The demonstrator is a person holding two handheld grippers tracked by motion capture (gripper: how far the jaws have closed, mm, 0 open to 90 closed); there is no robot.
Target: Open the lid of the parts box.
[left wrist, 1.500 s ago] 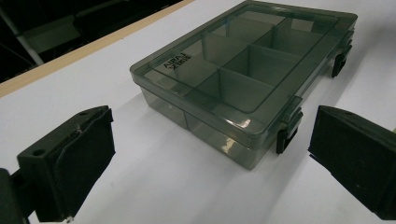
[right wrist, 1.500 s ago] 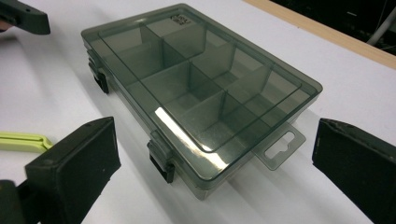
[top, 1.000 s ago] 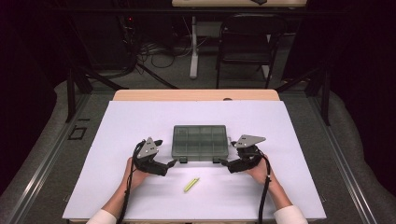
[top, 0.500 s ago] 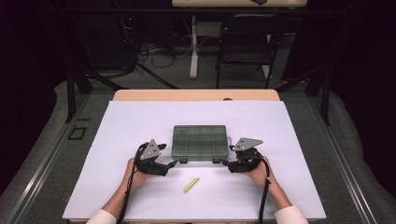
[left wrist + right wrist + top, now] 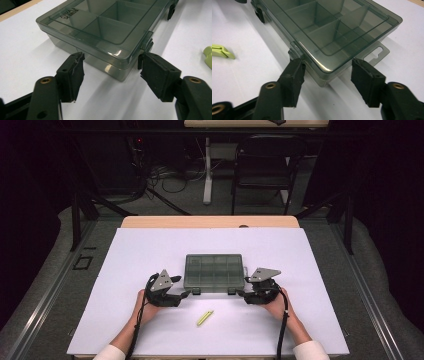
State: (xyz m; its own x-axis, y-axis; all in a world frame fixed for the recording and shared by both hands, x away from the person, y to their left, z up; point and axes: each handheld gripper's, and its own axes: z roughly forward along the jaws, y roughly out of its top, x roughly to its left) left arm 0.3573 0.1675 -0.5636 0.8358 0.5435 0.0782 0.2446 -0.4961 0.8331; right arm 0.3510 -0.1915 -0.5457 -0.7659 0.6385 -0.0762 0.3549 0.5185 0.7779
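Observation:
A smoky translucent compartment box (image 5: 214, 270) lies with its lid down on the white table, two black latches on its near side. My left gripper (image 5: 186, 296) straddles the box's near left corner (image 5: 120, 75). Its jaws have just been closing, and the pads (image 5: 72, 72) stand close beside the walls without a clear press. My right gripper (image 5: 243, 296) straddles the near right corner (image 5: 324, 80). Its jaws have also just been closing, one pad (image 5: 295, 72) under the latch and a gap showing at the other. A small yellow-green piece (image 5: 204, 317) lies between my hands.
The white sheet (image 5: 125, 270) covers the table, with a wooden edge (image 5: 210, 221) at the back. A hang tab (image 5: 378, 51) juts from the box's right end. A dark chair (image 5: 265, 165) and cables stand beyond the table.
Both grippers' jaws have narrowed around the box's near corners. The hands, the box and the yellow-green piece have kept their places.

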